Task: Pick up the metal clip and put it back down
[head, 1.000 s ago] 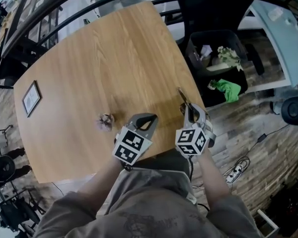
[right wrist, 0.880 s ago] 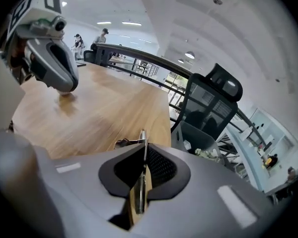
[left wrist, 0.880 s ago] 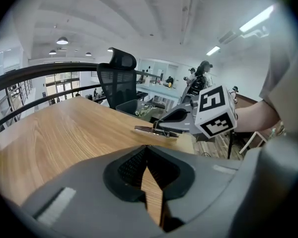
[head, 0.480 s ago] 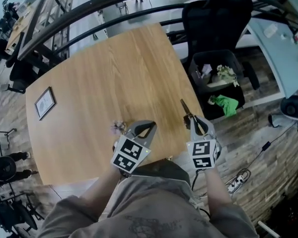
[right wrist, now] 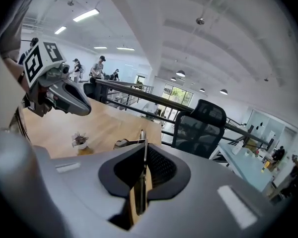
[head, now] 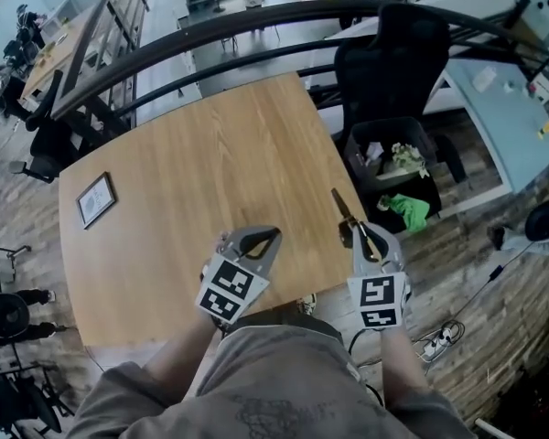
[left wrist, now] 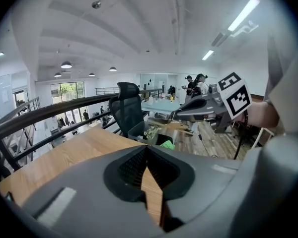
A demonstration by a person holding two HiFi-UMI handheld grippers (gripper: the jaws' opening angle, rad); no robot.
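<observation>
My right gripper (head: 359, 230) is shut on the metal clip (head: 341, 205), a thin flat strip that sticks out past the jaw tips over the right edge of the wooden table (head: 192, 154). In the right gripper view the metal clip (right wrist: 143, 172) stands on edge between the closed jaws of the right gripper (right wrist: 144, 150). Beside it, my left gripper (head: 275, 234) hovers above the table's near edge, its tips touching and nothing between them. The left gripper (left wrist: 147, 150) shows the same closed tips in its own view. Both are held up off the table.
A small framed picture (head: 96, 199) lies at the table's left. A little potted plant (right wrist: 80, 141) stands on the table near the left gripper. A black bin (head: 393, 167) with rubbish and a black office chair (head: 384, 53) stand to the right. A dark railing (head: 210, 26) runs behind the table.
Both grippers have risen from the table, the right one still carrying the clip. In the head view the little plant has slipped behind the left gripper.
</observation>
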